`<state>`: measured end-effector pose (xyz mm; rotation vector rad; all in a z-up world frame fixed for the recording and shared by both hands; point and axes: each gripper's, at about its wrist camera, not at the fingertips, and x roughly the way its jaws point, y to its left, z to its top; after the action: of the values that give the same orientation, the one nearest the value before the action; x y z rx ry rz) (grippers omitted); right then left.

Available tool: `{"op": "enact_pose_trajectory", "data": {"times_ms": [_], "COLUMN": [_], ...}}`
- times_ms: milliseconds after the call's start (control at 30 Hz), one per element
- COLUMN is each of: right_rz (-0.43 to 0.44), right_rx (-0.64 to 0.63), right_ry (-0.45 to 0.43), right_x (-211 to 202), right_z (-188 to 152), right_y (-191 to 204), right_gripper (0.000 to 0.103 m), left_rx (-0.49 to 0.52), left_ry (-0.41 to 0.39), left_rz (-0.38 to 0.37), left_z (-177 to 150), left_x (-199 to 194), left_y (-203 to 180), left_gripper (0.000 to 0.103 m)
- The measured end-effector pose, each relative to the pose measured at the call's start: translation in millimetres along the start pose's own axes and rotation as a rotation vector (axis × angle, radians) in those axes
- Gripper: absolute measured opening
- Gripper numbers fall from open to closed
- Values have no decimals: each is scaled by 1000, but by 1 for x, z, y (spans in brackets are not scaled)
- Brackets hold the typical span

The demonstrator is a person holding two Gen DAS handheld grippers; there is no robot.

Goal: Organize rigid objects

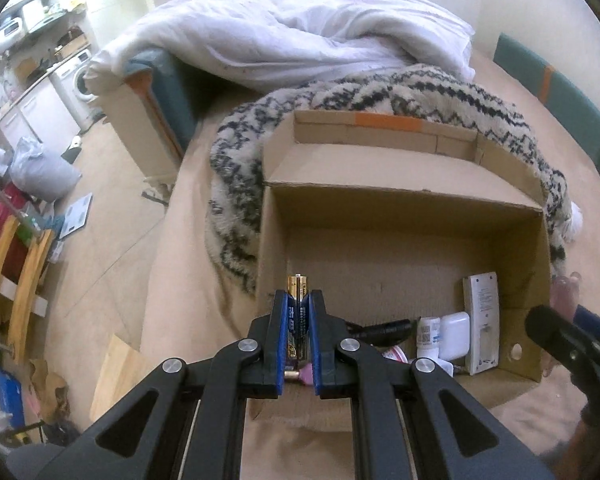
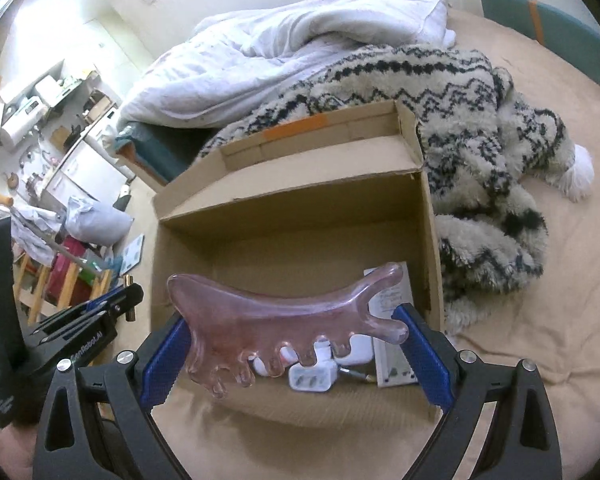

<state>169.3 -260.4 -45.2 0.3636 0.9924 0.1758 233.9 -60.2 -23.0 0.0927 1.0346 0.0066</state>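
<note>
Two batteries (image 1: 298,320) clamped in left gripper (image 1: 298,300); pink comb (image 2: 288,332) clamped across right gripper (image 2: 296,344).

We see both views evenly lit by soft indoor light, with a washed-out glare on the white duvet (image 2: 292,52) and back wall. The cardboard box (image 1: 404,184) holds gentle shadow inside. Fisheye bending curves everything near the edges (dark corners frame each picture). The right gripper (image 1: 568,340) looks blurred in the left view.
</note>
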Motion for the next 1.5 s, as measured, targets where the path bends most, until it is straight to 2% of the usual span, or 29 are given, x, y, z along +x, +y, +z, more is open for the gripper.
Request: {"op": "enact_pose_trajectory", "data": {"times_ms": [200, 367, 633, 867, 900, 933, 967, 1000, 1033, 1067, 1133, 1300, 1500], "right_rz": [-10, -15, -65, -44, -35, -23, -7, 8, 21, 27, 34, 11, -7], "right_rx": [-14, -1, -58, -21, -11, 4, 20, 29, 31, 30, 33, 8, -47], "right_ry": [80, 120, 126, 114, 111, 103, 87, 71, 52, 35, 6, -49, -110], "right_x": [38, 55, 62, 59, 58, 55, 52, 48, 43, 39, 31, 9, -28], "right_z": [-9, -14, -18, -15, -15, -15, -14, -13, -12, -11, -10, -10, -11], "right_y": [-9, -11, 3, -2, -4, -6, -7, -7, -7, -7, -6, 0, 15], "right_gripper": [103, 103, 103, 103, 103, 103, 103, 103, 103, 103, 103, 103, 103], "left_rx": [28, 46, 72, 61, 60, 60, 60, 58, 56, 55, 62, 77, 34], "left_ry": [-17, 27, 54, 67, 64, 61, 59, 51, 37, 21, -4, -14, -27], "left_rz": [11, -12, -11, -12, -12, -13, -14, -13, -20, -30, -19, -19, -35], "left_z": [-7, -17, -24, -26, -25, -25, -25, -24, -24, -24, -22, -18, -19], "left_x": [35, 61, 72, 71, 70, 67, 65, 61, 57, 52, 42, 20, -13], "left_y": [-11, -16, -24, -20, -20, -19, -18, -17, -16, -16, -16, -13, 6], "left_gripper": [9, 9, 9, 11, 12, 22, 37, 46, 60, 66, 69, 69, 69]}}
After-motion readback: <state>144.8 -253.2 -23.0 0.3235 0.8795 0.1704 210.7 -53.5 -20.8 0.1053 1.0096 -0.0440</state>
